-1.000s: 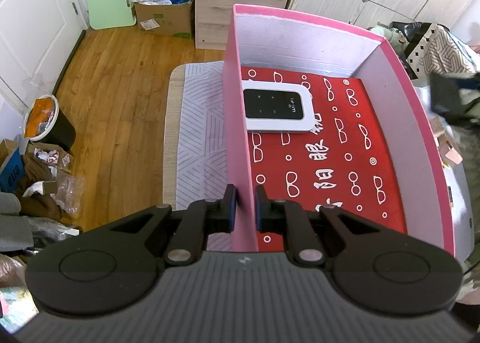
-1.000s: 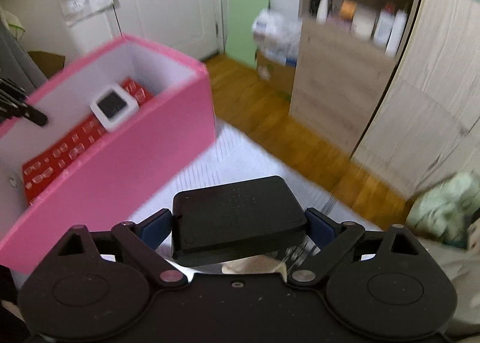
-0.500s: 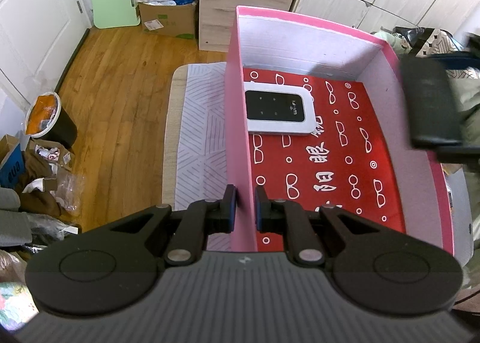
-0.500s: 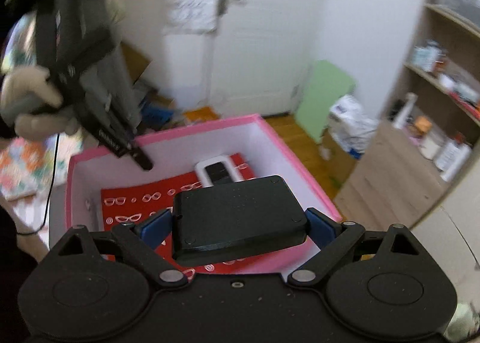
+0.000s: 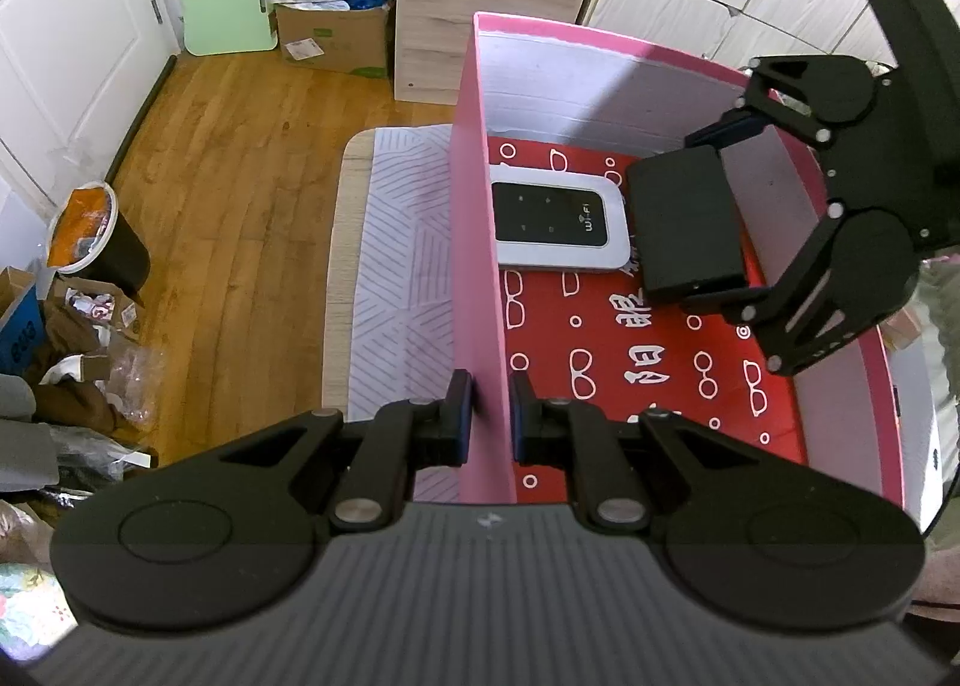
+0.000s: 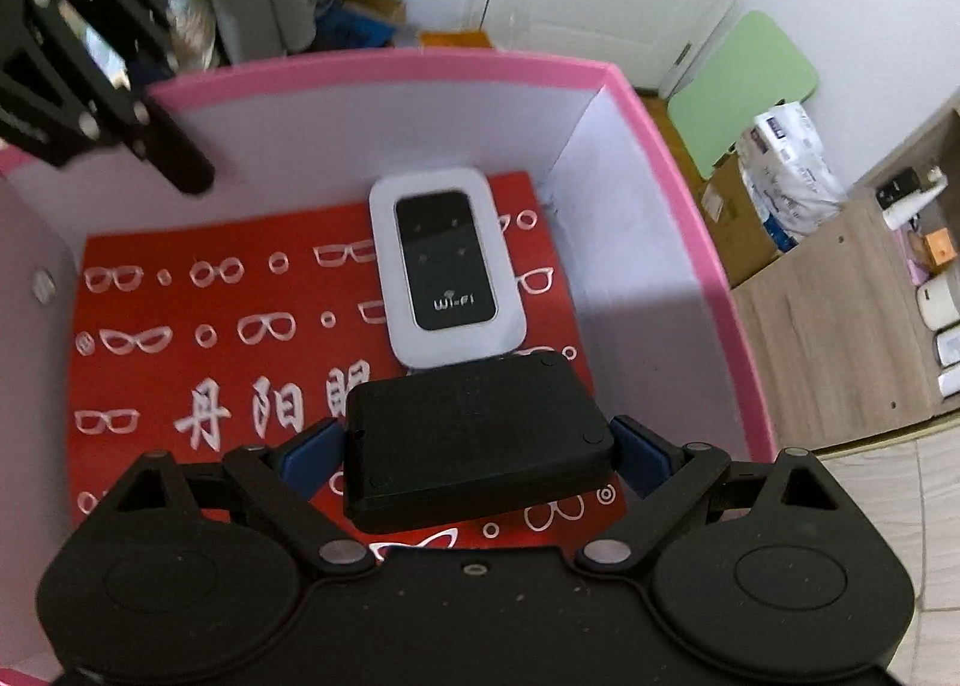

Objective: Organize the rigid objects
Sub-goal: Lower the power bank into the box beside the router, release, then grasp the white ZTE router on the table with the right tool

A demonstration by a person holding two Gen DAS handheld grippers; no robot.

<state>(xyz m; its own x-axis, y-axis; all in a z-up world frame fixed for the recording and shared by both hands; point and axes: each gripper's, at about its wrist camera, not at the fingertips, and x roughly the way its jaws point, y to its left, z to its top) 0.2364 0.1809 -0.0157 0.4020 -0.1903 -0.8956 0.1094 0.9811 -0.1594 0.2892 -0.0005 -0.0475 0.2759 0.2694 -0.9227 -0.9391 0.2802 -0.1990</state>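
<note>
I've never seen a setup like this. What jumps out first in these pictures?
The big pink box with its red, glasses-printed floor fills the middle of both views. A white Wi-Fi device lies flat inside near the far wall. The right gripper holds a flat black case over the box, while the left gripper pinches the box's side wall.

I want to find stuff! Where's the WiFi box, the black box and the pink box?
WiFi box (image 6: 447,264): right wrist view, dark screen.
Black box (image 6: 477,437): right wrist view, top face.
Pink box (image 5: 480,290): left wrist view, side wall.
</note>
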